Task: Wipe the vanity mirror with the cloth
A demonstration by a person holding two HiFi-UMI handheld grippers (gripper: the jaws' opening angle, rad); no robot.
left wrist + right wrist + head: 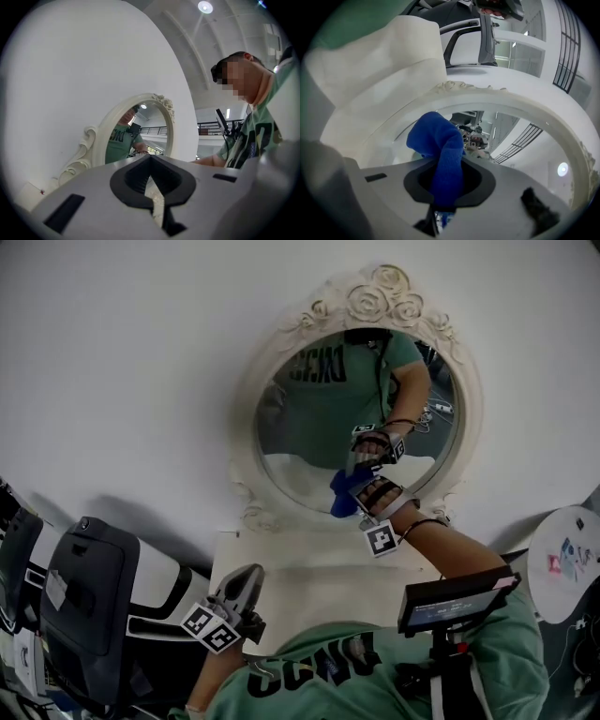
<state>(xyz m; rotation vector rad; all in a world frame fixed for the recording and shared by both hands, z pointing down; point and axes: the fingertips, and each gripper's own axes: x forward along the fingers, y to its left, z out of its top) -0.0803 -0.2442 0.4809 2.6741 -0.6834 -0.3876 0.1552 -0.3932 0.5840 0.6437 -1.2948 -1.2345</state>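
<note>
Against a white wall (141, 352) is set the oval cream-framed vanity mirror (309, 432). The blue towelling cloth (343, 495), clamped in the jaws of the right gripper (360, 486) at the lower glass, should be pressed flat and swept in overlapping strokes. The jaws of the left gripper (246, 579) are closed on nothing.

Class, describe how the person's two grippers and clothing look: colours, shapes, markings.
The left gripper and right gripper are grey-bodied with black-lined jaws; each carries a cube of black-and-white square markers. The person wears a green short-sleeved shirt with dark lettering.

The right gripper (360, 487) holds a blue cloth (341, 499) against the vanity mirror (302, 432).
</note>
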